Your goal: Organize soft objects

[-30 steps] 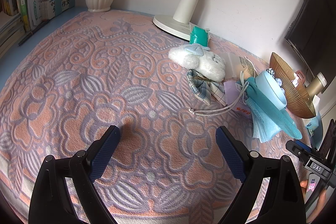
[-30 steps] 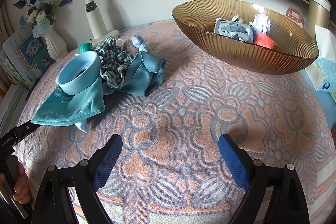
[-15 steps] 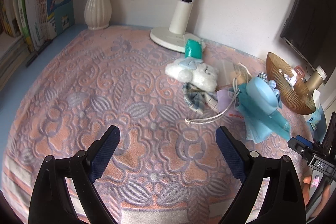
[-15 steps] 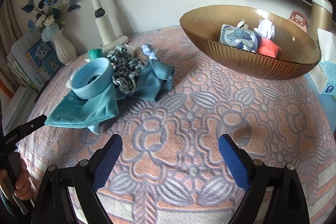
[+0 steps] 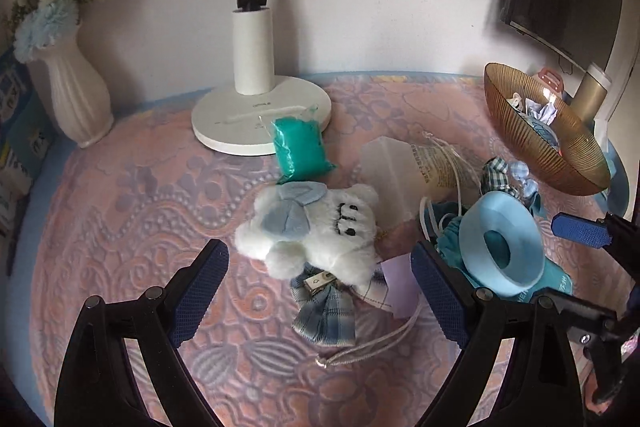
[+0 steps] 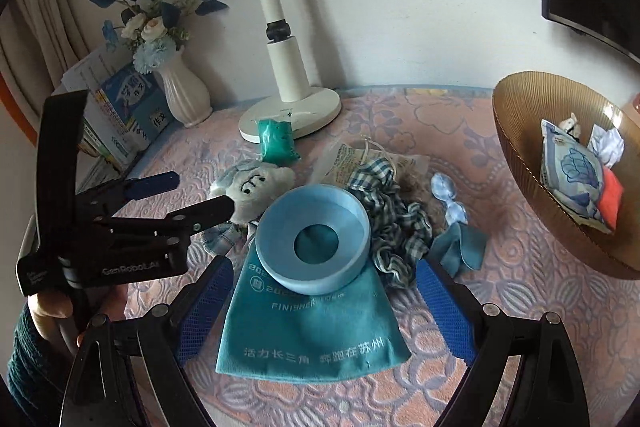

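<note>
Both fisheye views look steeply down and forward from close above the patterned surface (image 5: pixel 120 227), toward the far wall. The left wrist view sits left, centred on the white plush toy (image 5: pixel 316 227). The right wrist view sits right, over the blue ring (image 6: pixel 312 239). Both share the lamp base (image 5: pixel 260 119) and ribbed bowl (image 6: pixel 516 163).

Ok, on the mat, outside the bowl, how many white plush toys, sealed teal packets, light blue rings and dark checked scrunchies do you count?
white plush toy: 1
sealed teal packet: 1
light blue ring: 1
dark checked scrunchie: 1
Total: 4
</note>
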### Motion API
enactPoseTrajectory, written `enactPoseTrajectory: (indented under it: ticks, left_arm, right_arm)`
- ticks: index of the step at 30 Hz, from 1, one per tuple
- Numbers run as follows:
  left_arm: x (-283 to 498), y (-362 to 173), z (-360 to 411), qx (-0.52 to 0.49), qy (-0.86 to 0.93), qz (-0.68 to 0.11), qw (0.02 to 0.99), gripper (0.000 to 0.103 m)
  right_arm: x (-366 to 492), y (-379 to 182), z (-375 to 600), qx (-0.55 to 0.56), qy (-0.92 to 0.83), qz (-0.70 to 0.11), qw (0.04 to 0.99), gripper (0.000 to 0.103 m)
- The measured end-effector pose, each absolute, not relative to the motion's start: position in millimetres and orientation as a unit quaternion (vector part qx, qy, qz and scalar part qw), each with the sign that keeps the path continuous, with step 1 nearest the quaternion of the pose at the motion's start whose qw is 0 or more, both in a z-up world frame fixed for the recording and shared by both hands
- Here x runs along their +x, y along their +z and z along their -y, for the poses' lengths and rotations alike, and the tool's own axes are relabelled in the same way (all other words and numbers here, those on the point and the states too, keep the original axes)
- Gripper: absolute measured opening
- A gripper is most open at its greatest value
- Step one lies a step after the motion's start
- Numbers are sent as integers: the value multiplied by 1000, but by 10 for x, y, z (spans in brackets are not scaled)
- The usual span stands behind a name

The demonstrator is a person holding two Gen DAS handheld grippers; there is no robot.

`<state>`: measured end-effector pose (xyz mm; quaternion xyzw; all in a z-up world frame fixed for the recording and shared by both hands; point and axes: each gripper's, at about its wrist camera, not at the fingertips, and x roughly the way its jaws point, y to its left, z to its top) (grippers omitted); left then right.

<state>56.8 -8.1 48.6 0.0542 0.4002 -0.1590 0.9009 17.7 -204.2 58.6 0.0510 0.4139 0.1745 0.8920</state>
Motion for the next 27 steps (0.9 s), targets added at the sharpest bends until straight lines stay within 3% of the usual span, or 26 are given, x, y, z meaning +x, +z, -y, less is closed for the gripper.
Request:
enactPoseTrajectory:
  ticks: [4,5,6,8,10,13,27]
  left_arm:
    - [808,320,93,21,-180,-429,885,89]
    - [841,295,101,17,-182,-431,884,83]
    - [859,275,109,14,-184,-431,883,68]
    - [895,239,126,11,-188,-434,881,62]
    - [916,196,141,23,-179,-439,880,53]
    - [823,261,84,15,-192,-423,885,52]
    - [260,1123,-34,-28,-218,-332,917,52]
  right_arm:
    - [350,515,1903,22,171,-419,891,92]
    - [375,500,1903,19,171,-418,892,90]
    - [396,489,1878,15,170,-417,893,84]
    - [415,453,1843,2,168,-421,891,71]
    - [385,463,1842,1,170,-412,895,67]
    - [285,533,1900,3,171,-395,903,58]
    - [-224,1162,2434,51,152,-320,934,58]
